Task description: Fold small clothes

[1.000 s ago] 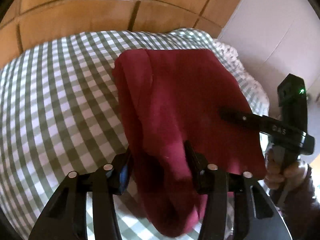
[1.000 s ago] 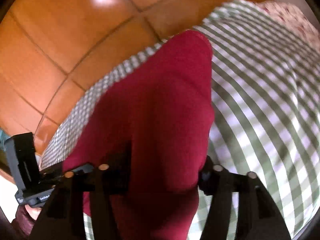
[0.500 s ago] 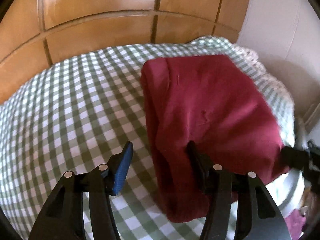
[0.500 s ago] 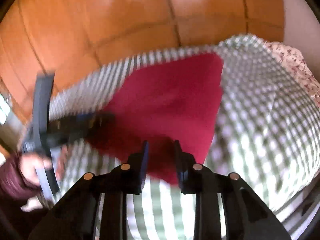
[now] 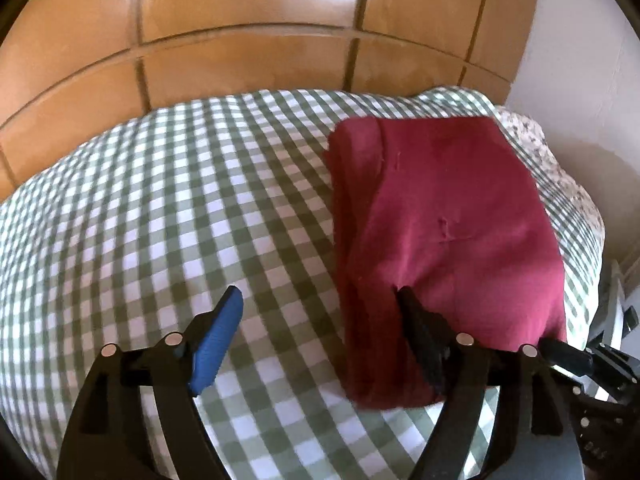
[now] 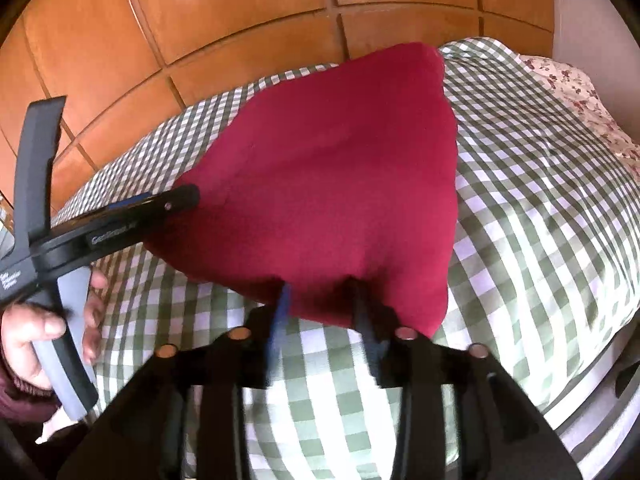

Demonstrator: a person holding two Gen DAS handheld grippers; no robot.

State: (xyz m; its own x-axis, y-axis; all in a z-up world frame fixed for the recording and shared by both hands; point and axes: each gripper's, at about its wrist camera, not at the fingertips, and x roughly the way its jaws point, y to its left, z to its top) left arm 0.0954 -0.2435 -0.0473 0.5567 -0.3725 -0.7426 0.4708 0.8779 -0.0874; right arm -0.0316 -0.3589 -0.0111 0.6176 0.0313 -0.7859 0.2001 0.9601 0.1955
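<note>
A dark red garment [image 5: 448, 216] lies folded flat on the green-and-white checked bedcover [image 5: 160, 208]. In the left wrist view my left gripper [image 5: 320, 304] is opening wide over its near left corner. Its black finger [image 5: 416, 324] overlaps the cloth and its blue pad [image 5: 220, 332] stands over bare cover, with nothing pinched. In the right wrist view the red garment [image 6: 340, 168] fills the middle. My right gripper [image 6: 320, 300] sits at its near edge with jaws opening and the cloth's hem between the tips, not pressed. The left gripper [image 6: 176, 200] reaches the garment's left side.
A wooden panelled headboard [image 5: 248, 52] rises behind the bed. A floral pillow [image 6: 568, 88] lies at the far right by a white wall [image 5: 580, 60]. A hand [image 6: 36, 328] holds the left gripper's handle. The right gripper [image 5: 576, 360] shows at the bed's right edge.
The left gripper has let go of the red cloth and spread wide; the garment now lies flat. The right gripper pulled back to the near edge, narrowed, then widened again.
</note>
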